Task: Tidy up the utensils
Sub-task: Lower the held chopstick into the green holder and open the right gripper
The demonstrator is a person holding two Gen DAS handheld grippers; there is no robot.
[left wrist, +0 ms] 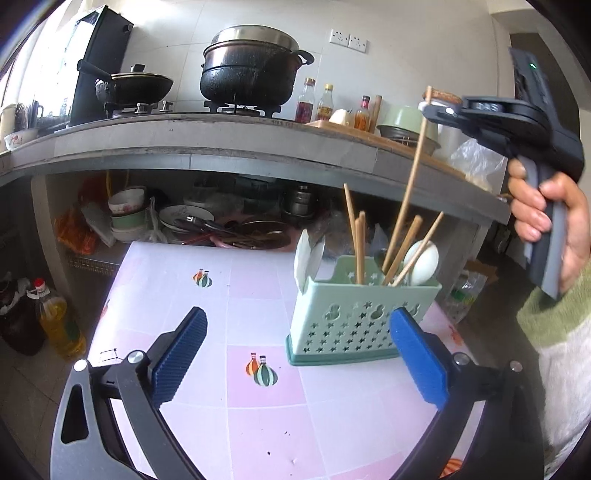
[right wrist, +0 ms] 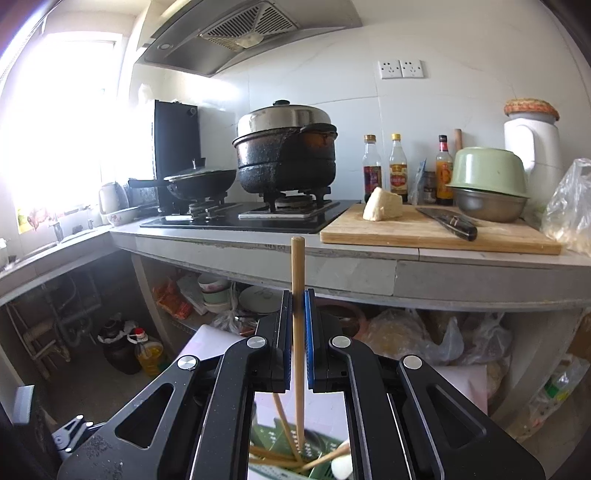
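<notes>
Wooden and light but stiff and smooth, the chopstick (right wrist: pixel 297 325) we are pinching near its top in the clenched right gripper (right wrist: pixel 297 343) is hanging over the green utensil caddy (left wrist: pixel 354 314), while our left gripper (left wrist: pixel 295 354) is standing released and empty.

I'm looking into a home kitchen. A blackened pot (right wrist: pixel 286 155) sits on the gas hob (right wrist: pixel 255 216) (range hood (right wrist: pixel 236 29) at twelve o'clock), cutting board (right wrist: pixel 436 230) at three.
</notes>
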